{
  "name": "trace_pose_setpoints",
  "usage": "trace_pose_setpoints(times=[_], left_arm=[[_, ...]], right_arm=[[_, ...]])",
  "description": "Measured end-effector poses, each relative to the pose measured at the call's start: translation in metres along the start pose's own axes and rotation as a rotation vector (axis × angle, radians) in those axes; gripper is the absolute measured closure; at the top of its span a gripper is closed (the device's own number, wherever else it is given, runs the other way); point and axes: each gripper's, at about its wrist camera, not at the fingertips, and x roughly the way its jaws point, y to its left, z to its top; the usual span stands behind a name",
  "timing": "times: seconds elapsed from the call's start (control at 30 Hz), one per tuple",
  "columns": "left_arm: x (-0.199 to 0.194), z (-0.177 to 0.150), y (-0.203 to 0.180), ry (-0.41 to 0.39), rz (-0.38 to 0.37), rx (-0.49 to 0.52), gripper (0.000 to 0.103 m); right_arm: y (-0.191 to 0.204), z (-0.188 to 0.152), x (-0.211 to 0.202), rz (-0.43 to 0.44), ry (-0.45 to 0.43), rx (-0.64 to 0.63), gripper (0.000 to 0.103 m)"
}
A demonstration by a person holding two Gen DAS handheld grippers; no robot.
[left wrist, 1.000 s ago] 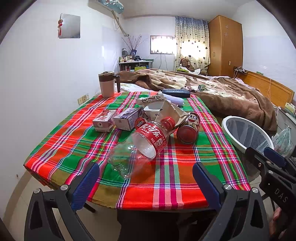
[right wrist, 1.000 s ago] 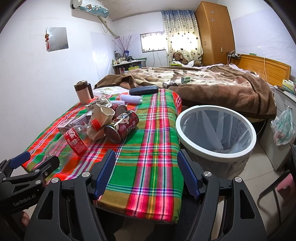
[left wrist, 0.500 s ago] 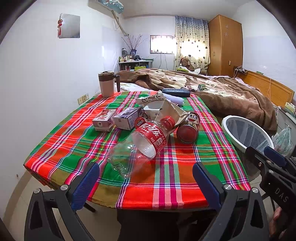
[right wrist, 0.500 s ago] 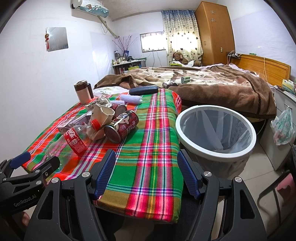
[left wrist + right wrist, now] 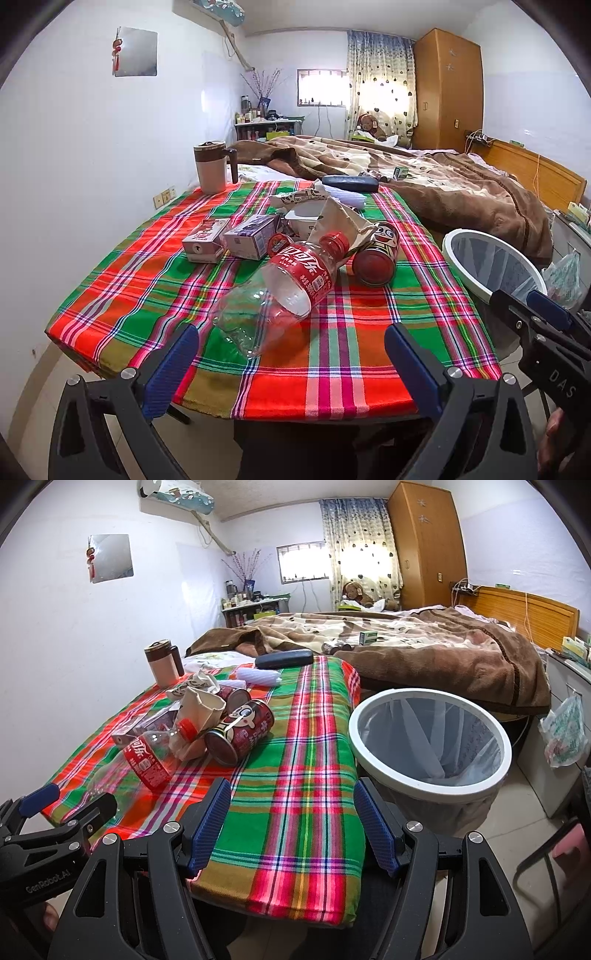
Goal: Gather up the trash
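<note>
While we hold both tools at the near edge of the table (image 5: pixel 122 295), neither touches anything: the left gripper (image 5: pixel 291 356) has its blue pads spread wide and empty, and the right gripper (image 5: pixel 291 825) is likewise spread apart with nothing between its pads. The trash lies in a loose heap in the middle of the plaid cloth. Nearest us is a clear plastic bottle (image 5: pixel 284 291) on its side, its red cap pointing away from us. Just beyond it, to the right, a red can (image 5: pixel 376 254) lies on its side, touching a crumpled paper bag (image 5: pixel 343 221). To the left of the bottle sit two small cartons (image 5: pixel 207 245), side by side. The bin (image 5: pixel 430 738) with its white rim stands on the floor just beside the table's right edge, lined with a thin bag. A mug (image 5: pixel 210 168) stands upright at the far left corner.
</note>
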Motion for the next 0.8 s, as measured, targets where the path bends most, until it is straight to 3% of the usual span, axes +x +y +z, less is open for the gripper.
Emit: trace_pose_setpoints(times=[0.43,0.8], left_arm=[[0.012,0.007,0.018,0.02,-0.007,-0.014,0.001],[0.046,0.035,0.032,0.068,-0.056,0.046,0.001]], right_arm=[[0.0,0.004,0.011,-0.007,0.011,0.009,0.032],[0.014,0.027,0.047,0.022,0.047,-0.002,0.032]])
